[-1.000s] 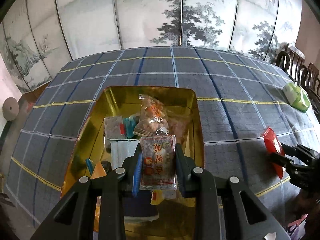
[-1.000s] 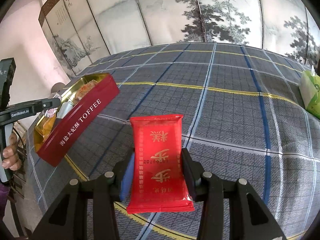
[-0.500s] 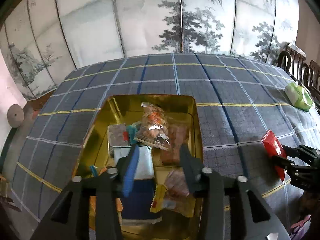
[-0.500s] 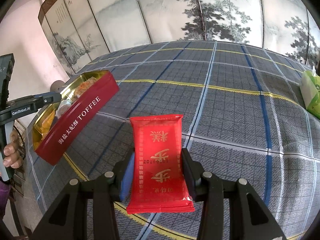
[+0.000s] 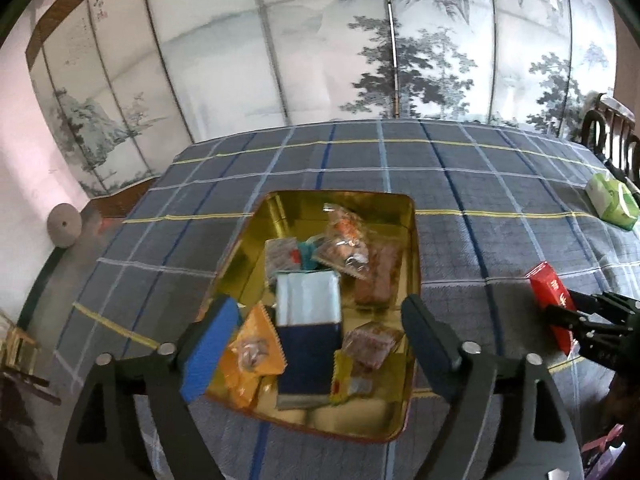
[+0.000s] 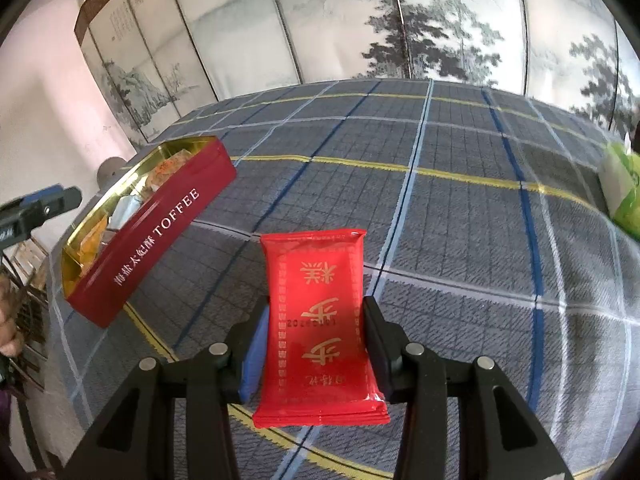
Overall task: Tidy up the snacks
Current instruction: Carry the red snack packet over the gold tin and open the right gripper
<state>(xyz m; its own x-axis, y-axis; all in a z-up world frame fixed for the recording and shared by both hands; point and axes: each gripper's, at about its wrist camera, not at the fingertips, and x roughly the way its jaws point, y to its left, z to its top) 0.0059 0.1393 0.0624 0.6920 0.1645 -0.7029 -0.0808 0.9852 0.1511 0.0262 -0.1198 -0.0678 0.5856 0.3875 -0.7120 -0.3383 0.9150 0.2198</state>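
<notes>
A red toffee tin (image 6: 156, 232) with a gold inside (image 5: 280, 216) stands on the plaid tablecloth and holds several wrapped snacks, among them a brown-red packet (image 5: 372, 342) and a pale blue box (image 5: 308, 300). My left gripper (image 5: 320, 344) is open and empty, above the tin's near end. My right gripper (image 6: 314, 340) is shut on a red snack packet (image 6: 320, 316), held above the cloth to the right of the tin. That packet also shows in the left wrist view (image 5: 550, 300).
A green and white packet (image 5: 612, 206) lies at the table's far right; it also shows in the right wrist view (image 6: 622, 188). Dark wooden chairs (image 5: 612, 128) stand beyond the right edge. A painted folding screen (image 5: 360, 40) runs behind the table.
My left gripper opened and let the brown-red packet fall into the tin, then rose and drew back with its fingers spread wide. My right gripper holds the red packet almost still.
</notes>
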